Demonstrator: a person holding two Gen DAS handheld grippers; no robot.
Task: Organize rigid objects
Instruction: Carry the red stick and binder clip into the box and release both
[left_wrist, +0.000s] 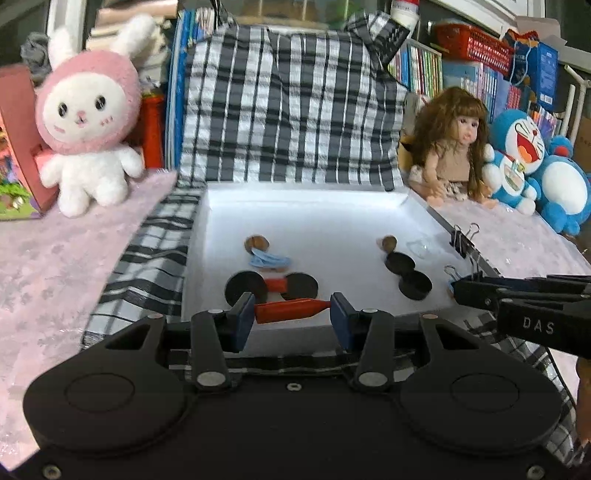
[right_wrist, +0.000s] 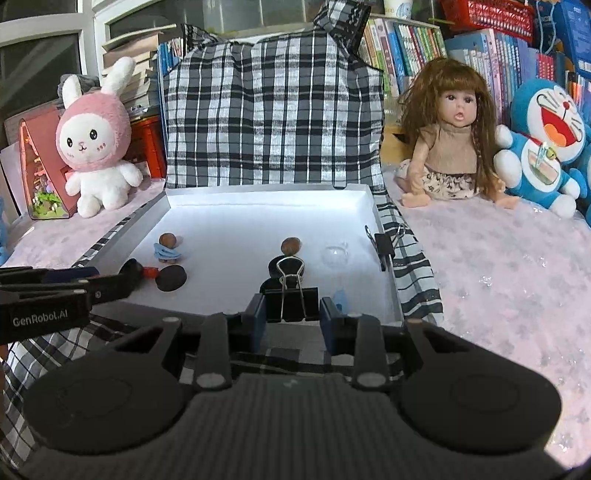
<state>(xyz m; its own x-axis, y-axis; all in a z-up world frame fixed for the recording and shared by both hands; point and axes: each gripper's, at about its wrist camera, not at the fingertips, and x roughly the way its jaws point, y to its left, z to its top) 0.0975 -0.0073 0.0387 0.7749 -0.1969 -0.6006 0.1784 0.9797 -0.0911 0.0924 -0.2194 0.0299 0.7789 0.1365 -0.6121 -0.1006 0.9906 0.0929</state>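
Observation:
A white tray (left_wrist: 303, 214) lies on a checked cloth. My left gripper (left_wrist: 292, 314) is shut on a red bar-shaped piece (left_wrist: 288, 311) above the tray's near edge. Just behind it lies a small dumbbell with a red bar and black discs (left_wrist: 271, 286). My right gripper (right_wrist: 292, 318) is shut on a black binder clip (right_wrist: 291, 302) at the tray's near right edge; it enters the left wrist view from the right (left_wrist: 456, 290). Also in the tray are a black dumbbell (left_wrist: 408, 273), two walnuts (left_wrist: 256, 242) (left_wrist: 388, 242), a blue clip (left_wrist: 269, 260) and a clear plastic piece (right_wrist: 334, 255).
Another binder clip (right_wrist: 384, 245) grips the tray's right rim. A pink rabbit plush (right_wrist: 98, 147) sits left, a doll (right_wrist: 450, 136) and a blue cat plush (right_wrist: 546, 147) right. A checked bag (right_wrist: 273, 110) stands behind the tray. Pink cloth covers the table.

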